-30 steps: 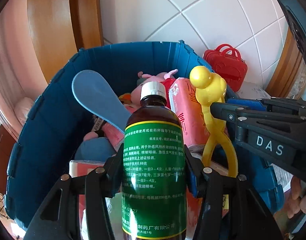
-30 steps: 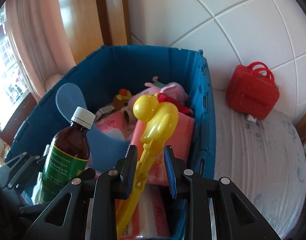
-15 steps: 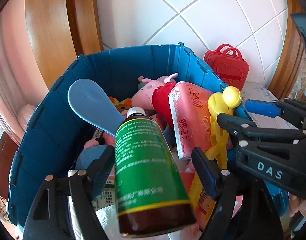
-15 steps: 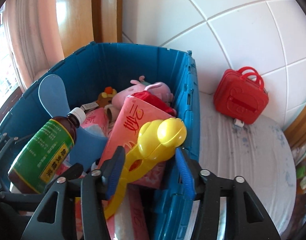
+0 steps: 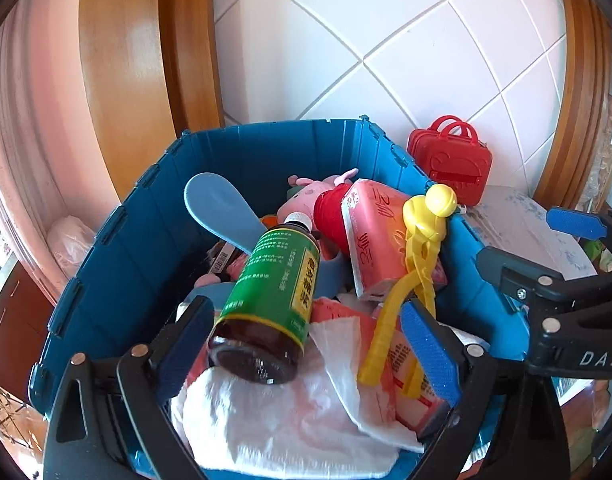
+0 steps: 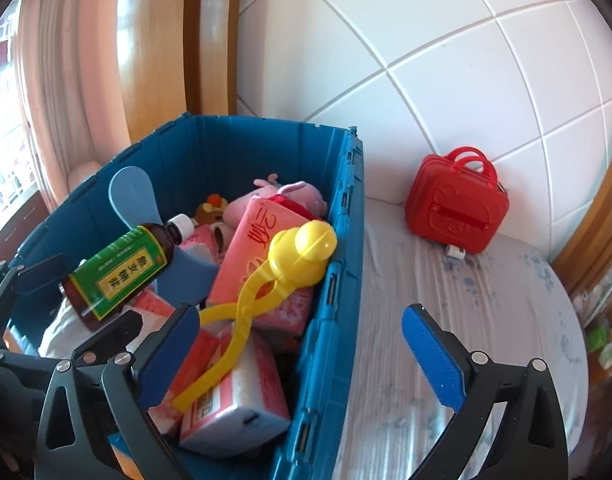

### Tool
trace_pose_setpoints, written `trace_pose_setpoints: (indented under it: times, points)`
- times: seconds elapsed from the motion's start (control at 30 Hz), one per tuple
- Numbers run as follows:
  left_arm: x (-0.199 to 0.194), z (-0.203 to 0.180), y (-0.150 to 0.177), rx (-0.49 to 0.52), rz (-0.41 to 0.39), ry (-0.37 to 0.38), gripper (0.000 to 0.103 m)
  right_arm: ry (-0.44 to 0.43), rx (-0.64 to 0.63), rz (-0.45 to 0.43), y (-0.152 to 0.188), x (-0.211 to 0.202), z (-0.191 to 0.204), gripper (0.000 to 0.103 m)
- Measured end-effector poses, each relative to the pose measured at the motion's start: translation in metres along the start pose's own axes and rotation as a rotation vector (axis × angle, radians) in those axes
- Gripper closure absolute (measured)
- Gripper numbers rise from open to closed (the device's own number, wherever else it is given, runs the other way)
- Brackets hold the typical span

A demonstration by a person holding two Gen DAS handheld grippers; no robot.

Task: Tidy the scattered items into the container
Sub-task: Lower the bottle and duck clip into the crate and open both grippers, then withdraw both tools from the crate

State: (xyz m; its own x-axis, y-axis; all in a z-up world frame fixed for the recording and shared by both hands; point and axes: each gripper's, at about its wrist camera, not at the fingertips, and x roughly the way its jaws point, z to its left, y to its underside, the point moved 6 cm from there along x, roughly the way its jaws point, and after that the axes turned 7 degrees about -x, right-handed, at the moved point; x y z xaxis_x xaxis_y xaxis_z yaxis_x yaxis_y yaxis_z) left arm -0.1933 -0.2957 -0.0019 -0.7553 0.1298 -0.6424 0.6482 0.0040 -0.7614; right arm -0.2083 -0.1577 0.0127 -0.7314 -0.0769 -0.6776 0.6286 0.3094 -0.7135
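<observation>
Here, my left gripper (image 5: 312,344) and right gripper (image 6: 302,346) hover with jaws opening wide, gripping nothing. The brown bottle (image 5: 272,292) lies tilted on the tissue packs inside the blue container (image 6: 338,280); the yellow clamp toy (image 6: 266,288) leans against its right wall.

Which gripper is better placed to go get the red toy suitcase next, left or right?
Right. The right gripper, jaws opening and empty, already faces the red suitcase across bare tabletop; the left gripper sits over the blue bin, farther off.
</observation>
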Motion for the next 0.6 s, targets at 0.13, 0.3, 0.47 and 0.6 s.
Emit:
trace_pose_setpoints:
  times: [0.13, 0.3, 0.47, 0.6]
  points:
    - [-0.02, 0.0, 0.008, -0.02, -0.028, -0.015, 0.006, 0.02, 0.007, -0.037, 0.013, -0.023, -0.003, 0.0]
    - [-0.049, -0.004, 0.02, -0.058, -0.091, -0.05, 0.001, 0.014, 0.017, -0.096, 0.028, -0.049, -0.013, 0.0]
    - [-0.084, -0.015, 0.034, -0.117, -0.178, -0.117, 0.001, -0.004, 0.008, -0.141, 0.048, -0.071, -0.027, 0.0]
    - [-0.096, -0.034, 0.044, -0.136, -0.186, -0.11, 0.001, -0.041, 0.001, -0.15, 0.071, -0.084, -0.038, 0.0]
